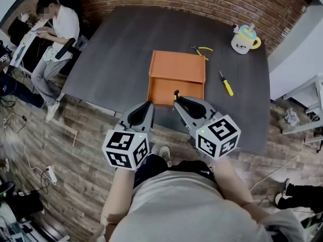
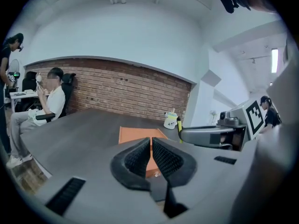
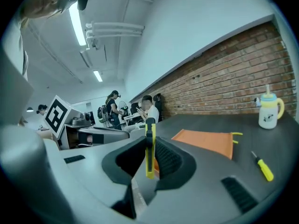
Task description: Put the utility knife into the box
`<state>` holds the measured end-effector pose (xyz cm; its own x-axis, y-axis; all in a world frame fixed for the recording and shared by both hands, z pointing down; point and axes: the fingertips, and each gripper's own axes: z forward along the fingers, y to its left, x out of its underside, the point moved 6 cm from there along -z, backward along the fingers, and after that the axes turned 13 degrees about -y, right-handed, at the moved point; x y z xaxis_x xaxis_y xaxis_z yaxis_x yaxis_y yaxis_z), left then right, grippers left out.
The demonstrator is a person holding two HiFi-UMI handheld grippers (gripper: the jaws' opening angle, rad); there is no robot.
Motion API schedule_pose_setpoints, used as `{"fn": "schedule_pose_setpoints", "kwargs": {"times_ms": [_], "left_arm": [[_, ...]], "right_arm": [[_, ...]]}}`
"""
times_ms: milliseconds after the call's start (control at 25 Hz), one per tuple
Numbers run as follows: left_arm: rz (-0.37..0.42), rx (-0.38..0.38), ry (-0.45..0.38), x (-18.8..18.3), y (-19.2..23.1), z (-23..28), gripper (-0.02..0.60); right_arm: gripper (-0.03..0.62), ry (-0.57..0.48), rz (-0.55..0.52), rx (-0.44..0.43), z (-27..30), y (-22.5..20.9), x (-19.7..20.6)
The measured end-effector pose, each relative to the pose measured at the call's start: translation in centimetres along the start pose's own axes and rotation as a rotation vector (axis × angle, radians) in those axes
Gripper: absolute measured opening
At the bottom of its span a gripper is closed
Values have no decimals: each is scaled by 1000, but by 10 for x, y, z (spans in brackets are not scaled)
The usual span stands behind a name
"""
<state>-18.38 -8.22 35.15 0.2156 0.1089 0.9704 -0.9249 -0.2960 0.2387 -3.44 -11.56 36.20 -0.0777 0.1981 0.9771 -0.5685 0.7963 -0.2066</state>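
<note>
1. Knife (image 3: 149, 167) stands on edge, upright, squeezed between the two pads of the right gripper (image 3: 149, 136). Its yellow-and-black body sticks out above and below the pads.
2. In the head view only the knife's dark tip (image 1: 176, 93) shows, at the front of the right gripper (image 1: 177, 98), just at the near edge of the orange box (image 1: 176, 67), frame centre.
3. The left gripper (image 2: 151, 140) has its pads drawn together to a thin slit, with nothing between them. A strip of the box (image 2: 135, 134) shows past them.
4. Whether the blade is out cannot be told. The box's inside is hard to read from the gripper views, which see it low and edge-on (image 3: 205, 141).
5. Both grippers sit side by side at lower centre of the head view, the left gripper (image 1: 150, 105) beside the right, both pointing at the box, tilted slightly down over the table (image 1: 116, 49) edge.
6. The forearms (image 1: 229, 185) rise from the bottom edge, and the body is cut off there.
7. A screwdriver (image 1: 226, 83) lies right of the box, with pliers (image 1: 202, 50) and a mug (image 1: 245, 39) beyond it.
</note>
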Motion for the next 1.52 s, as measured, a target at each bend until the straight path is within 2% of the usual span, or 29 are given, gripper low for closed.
{"fn": "schedule_pose_setpoints", "kwargs": {"times_ms": [120, 360, 680, 880, 1000, 1200, 1520], "left_arm": [[3, 48, 10, -2, 14, 12, 26], [-44, 126, 24, 4, 24, 26, 26], [-108, 112, 49, 20, 35, 32, 26], [-138, 58, 63, 30, 55, 34, 26], [-127, 18, 83, 36, 64, 40, 26], [-160, 0, 95, 42, 59, 51, 26], [-195, -56, 103, 51, 62, 57, 26]], "right_arm": [[72, 4, -16, 48, 12, -3, -3], [72, 27, -28, 135, 12, -12, -1], [72, 127, -63, 211, 4, -43, 3], [72, 219, -78, 165, 21, -63, 10], [72, 292, -107, 112, 32, -73, 18], [72, 417, -134, 8, 50, -83, 35], [74, 576, -180, -91, 74, -98, 59]]}}
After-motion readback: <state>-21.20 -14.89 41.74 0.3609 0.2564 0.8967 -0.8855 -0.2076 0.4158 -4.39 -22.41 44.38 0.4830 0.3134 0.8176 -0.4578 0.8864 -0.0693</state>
